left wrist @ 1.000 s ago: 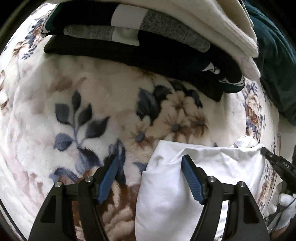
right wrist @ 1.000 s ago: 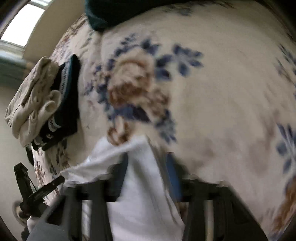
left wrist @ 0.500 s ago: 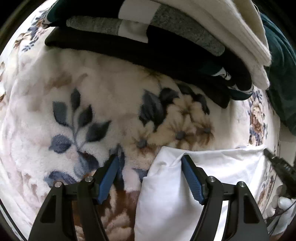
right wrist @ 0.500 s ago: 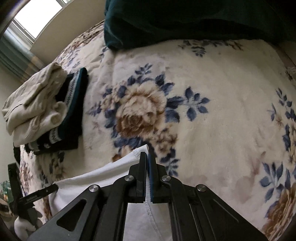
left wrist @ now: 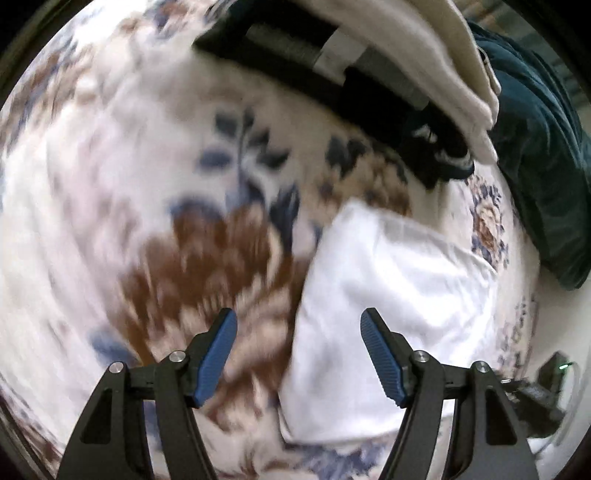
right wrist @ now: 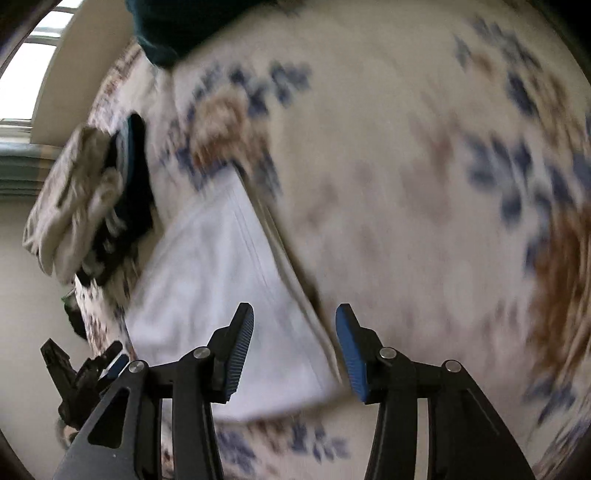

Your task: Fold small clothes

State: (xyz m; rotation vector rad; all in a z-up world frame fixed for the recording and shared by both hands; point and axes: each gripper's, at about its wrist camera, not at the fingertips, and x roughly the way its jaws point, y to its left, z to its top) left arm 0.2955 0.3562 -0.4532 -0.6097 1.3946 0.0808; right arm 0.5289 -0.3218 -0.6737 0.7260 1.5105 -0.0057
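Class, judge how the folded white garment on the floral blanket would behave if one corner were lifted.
The white garment would probably droop and unfold: it looks like thin, creased cloth. It is likely light, lying flat on the plush floral blanket. Its stitched hem may grip better.

— What does everything rest on?

— A bed covered by a plush cream blanket printed with blue leaves and brown roses; it fills most of both views, smeared by motion blur.

— Anything at its far end?

— A dark teal velvety cushion or cover lies along the blanket's edge, also seen at the top of the right wrist view.

— And the room itself?

— A plain cream wall stands beside the bed. Above it a bright window lets in daylight, with a striped green-grey curtain or blind beneath.
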